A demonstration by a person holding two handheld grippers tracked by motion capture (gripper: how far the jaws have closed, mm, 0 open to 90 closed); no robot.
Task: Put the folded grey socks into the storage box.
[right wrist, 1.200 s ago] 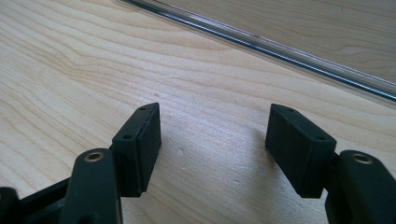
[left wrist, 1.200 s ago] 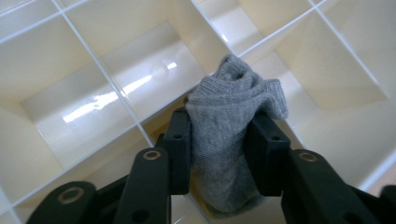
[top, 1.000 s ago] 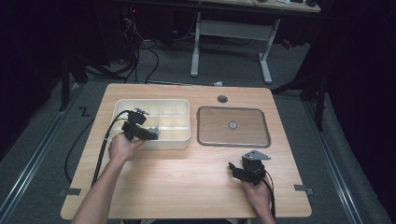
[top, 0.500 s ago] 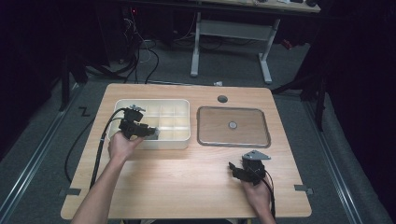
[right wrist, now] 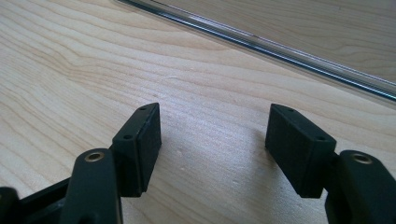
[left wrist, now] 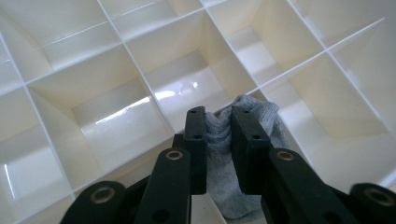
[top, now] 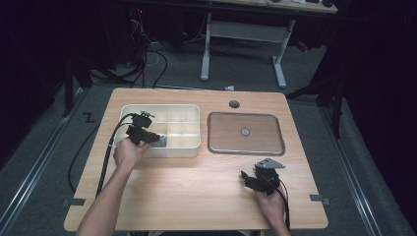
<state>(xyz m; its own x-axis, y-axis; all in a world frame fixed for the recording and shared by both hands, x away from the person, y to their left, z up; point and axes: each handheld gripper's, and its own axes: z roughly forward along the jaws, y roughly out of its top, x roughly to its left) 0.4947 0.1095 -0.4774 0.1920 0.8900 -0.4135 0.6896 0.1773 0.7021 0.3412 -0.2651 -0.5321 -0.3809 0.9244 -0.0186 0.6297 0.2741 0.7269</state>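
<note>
The left gripper [left wrist: 218,122] pinched a grey knitted sock [left wrist: 223,161] over a near compartment of the cream plastic divided organiser box [top: 184,115], while the right gripper [right wrist: 212,142] hovered wide open and empty above the light wooden table [top: 196,187]

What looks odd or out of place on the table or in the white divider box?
Nothing is spilled or broken. The one odd item is a grey sock in the white box: the left gripper has its jaws shut on it, bunched over a divider wall, not lying in a cell. The right gripper is open above bare wood.
</note>
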